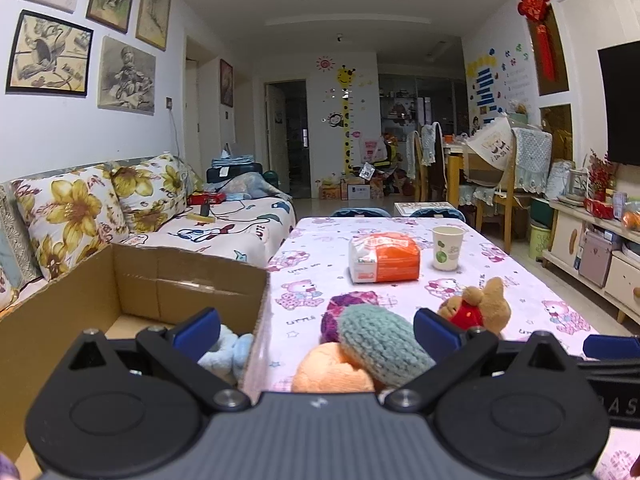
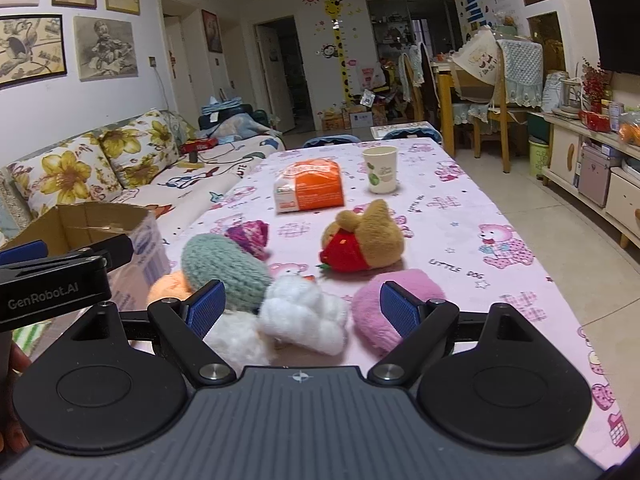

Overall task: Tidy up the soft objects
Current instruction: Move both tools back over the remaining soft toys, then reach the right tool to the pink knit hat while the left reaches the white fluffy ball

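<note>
Soft toys lie on the pink bear-print tablecloth (image 2: 460, 216). A teal knitted piece (image 1: 380, 348) (image 2: 222, 266) rests on an orange plush (image 1: 332, 370) (image 2: 170, 286), with a purple knitted piece (image 1: 340, 312) (image 2: 250, 236) behind. A brown bear in red (image 1: 478, 308) (image 2: 362, 240), a white fluffy toy (image 2: 304, 314) and a pink plush (image 2: 396, 304) lie near. A light blue plush (image 1: 228, 354) sits in the cardboard box (image 1: 192, 280) (image 2: 96, 224). My left gripper (image 1: 316, 330) is open over the box edge and the teal piece. My right gripper (image 2: 302, 304) is open around the white toy.
An orange and white packet (image 1: 384, 258) (image 2: 310, 192) and a paper cup (image 1: 447, 248) (image 2: 380, 170) stand farther back on the table. A floral sofa (image 1: 120, 208) runs along the left. Chairs and a low cabinet (image 1: 600, 248) stand right.
</note>
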A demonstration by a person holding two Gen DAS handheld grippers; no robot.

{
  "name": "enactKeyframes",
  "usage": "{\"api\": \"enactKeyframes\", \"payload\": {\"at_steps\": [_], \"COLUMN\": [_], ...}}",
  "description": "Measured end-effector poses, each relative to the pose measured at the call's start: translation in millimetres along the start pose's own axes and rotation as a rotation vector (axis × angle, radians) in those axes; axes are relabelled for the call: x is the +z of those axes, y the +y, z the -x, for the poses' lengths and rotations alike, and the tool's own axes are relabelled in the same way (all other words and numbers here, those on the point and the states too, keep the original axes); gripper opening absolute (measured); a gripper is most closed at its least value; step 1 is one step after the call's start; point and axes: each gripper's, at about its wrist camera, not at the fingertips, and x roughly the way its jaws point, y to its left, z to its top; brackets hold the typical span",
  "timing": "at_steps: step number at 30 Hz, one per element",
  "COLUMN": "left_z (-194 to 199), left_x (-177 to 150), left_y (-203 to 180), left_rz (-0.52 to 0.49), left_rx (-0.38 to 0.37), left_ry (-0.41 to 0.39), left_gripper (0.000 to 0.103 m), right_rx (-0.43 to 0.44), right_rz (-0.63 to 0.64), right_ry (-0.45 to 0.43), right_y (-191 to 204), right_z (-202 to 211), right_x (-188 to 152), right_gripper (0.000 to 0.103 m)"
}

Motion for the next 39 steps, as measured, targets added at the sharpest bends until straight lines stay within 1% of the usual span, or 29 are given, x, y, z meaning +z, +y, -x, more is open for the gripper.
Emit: {"api": "enactKeyframes", "payload": {"at_steps": [16,24,39], "left_z": [-3.9,-7.6,-19.8], "left_x": [-12.2,-19.5,-40.8], "left_y": [-35.3,-51.4,-80.0], "left_rz": [-0.109,-0.166,-0.256], "left_rx": [-0.033,-0.066,-0.125], "left_ry": [0.016,0.035,0.112], "left_gripper": [0.102,0.102,0.102], "right_rx": [-0.052,-0.074,-0.118], "right_rz": [-0.057,-0.085,-0.144], "right_ry": [0.009,0.015,0.031], "right_y": [-41.0,-61.5,-96.9], "right_z": [-9.2,-15.2,-38.6], "right_x": [-3.8,-3.4,3.8], "right_gripper": [0.103,0.103,0.103]}}
